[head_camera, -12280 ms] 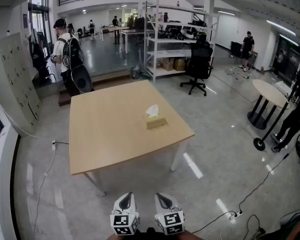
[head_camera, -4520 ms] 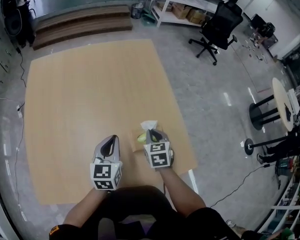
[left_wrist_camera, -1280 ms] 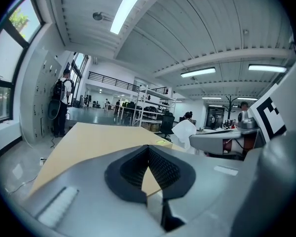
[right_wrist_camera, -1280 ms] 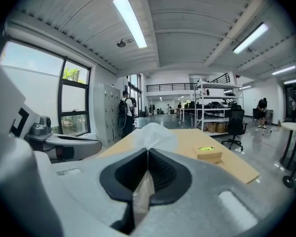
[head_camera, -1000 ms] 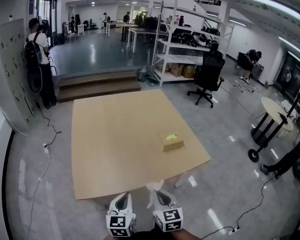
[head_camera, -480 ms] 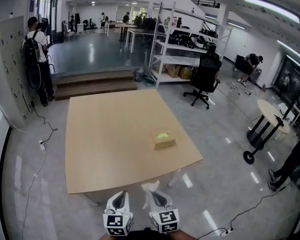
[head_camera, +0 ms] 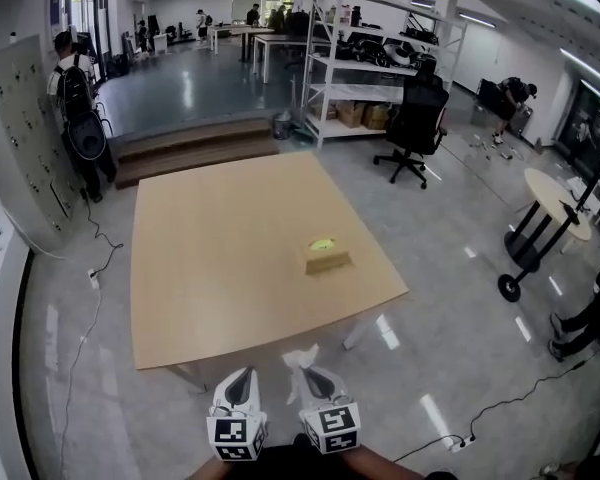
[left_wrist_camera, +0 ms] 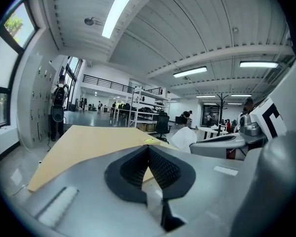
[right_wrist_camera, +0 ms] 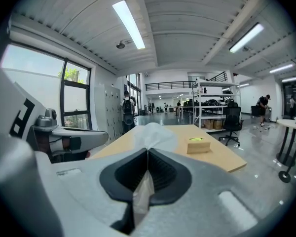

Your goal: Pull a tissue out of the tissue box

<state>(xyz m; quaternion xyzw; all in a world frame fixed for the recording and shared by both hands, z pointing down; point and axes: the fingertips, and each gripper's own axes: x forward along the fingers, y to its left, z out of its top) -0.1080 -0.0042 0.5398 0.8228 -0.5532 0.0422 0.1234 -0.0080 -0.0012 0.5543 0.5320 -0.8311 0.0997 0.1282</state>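
The tan tissue box [head_camera: 327,258] with a yellow-green top opening lies near the right edge of the wooden table [head_camera: 210,268]. It also shows small in the right gripper view as the tissue box [right_wrist_camera: 198,145]. My right gripper [head_camera: 310,373] hangs off the table's near edge, shut on a white tissue [head_camera: 302,359]. That tissue [right_wrist_camera: 153,135] sticks up past the shut jaws of the right gripper [right_wrist_camera: 147,152] and trails down between them. My left gripper [head_camera: 242,378] sits beside it on the left. In its own view the left gripper [left_wrist_camera: 148,148] is shut with nothing in it.
A person with a backpack [head_camera: 75,98] stands at the far left by a low wooden step [head_camera: 195,148]. Metal shelving [head_camera: 365,68] and a black office chair [head_camera: 417,118] stand beyond the table. A round table [head_camera: 558,203] is at the right. Cables cross the floor [head_camera: 500,403].
The view has shifted slightly. Both grippers stay low before the table's near edge, the tissue still in the right one. The box has not moved on the table.
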